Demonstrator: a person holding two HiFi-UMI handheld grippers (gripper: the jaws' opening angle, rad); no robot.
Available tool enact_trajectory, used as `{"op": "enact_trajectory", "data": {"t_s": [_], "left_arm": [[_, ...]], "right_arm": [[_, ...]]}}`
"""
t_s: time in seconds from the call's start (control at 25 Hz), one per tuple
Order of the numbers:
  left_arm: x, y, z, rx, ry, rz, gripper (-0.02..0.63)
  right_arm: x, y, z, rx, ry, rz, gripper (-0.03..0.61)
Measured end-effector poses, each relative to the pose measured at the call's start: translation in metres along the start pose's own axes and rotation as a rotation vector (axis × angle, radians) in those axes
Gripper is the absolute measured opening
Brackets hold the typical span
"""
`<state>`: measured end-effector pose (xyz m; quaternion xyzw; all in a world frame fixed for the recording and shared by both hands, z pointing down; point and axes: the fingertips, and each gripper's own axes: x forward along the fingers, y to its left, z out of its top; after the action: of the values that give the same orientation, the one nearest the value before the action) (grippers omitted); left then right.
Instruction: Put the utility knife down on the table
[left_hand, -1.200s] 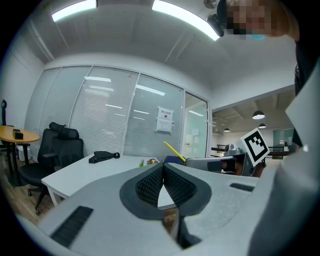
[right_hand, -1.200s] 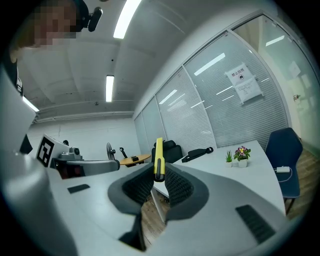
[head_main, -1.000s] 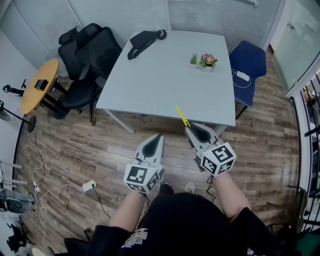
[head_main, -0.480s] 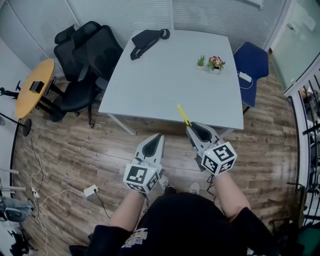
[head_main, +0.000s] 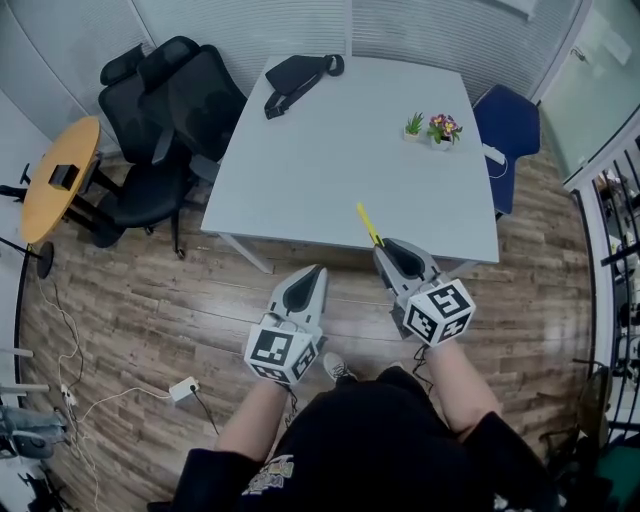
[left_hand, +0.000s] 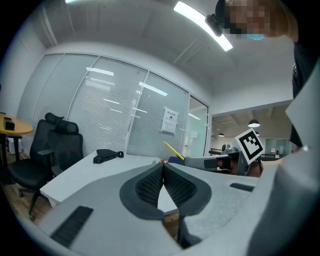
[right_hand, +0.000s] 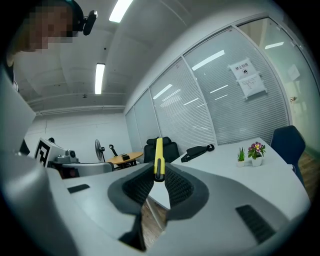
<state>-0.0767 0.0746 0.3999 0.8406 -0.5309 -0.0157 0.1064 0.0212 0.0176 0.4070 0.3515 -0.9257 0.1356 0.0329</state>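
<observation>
A yellow utility knife (head_main: 368, 224) sticks out of my right gripper (head_main: 382, 247), which is shut on it; the knife's tip reaches over the near edge of the white table (head_main: 340, 150). In the right gripper view the knife (right_hand: 159, 157) stands upright between the pads, held by its lower end. My left gripper (head_main: 320, 270) is shut with nothing in it and hangs over the wooden floor just short of the table; in its own view its jaws (left_hand: 163, 166) are pressed together, and the knife (left_hand: 173, 150) shows to the right.
On the table lie a black bag (head_main: 297, 73) at the far left and two small potted plants (head_main: 432, 127) at the far right. Black office chairs (head_main: 165, 110) stand left of the table, a blue chair (head_main: 510, 125) at its right. A round wooden side table (head_main: 55, 176) is further left.
Both grippers have kept their hold and stance. The table has drawn slightly nearer in the head view, and the knife now reaches a little further over its near edge.
</observation>
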Motion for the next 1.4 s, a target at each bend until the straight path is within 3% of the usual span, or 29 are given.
{"op": "enact_trajectory", "data": {"t_s": [0.68,1.4], "left_arm": [[0.039,0.040,0.008,-0.008,0.006,0.019,0.006],[0.156,0.055,0.010,-0.001,0.034,0.041,0.006]], "right_arm": [[0.060,-0.029,0.010,0.002,0.028,0.025,0.071],[0.119,-0.131,0.027,0.047,0.037,0.069,0.071]]}}
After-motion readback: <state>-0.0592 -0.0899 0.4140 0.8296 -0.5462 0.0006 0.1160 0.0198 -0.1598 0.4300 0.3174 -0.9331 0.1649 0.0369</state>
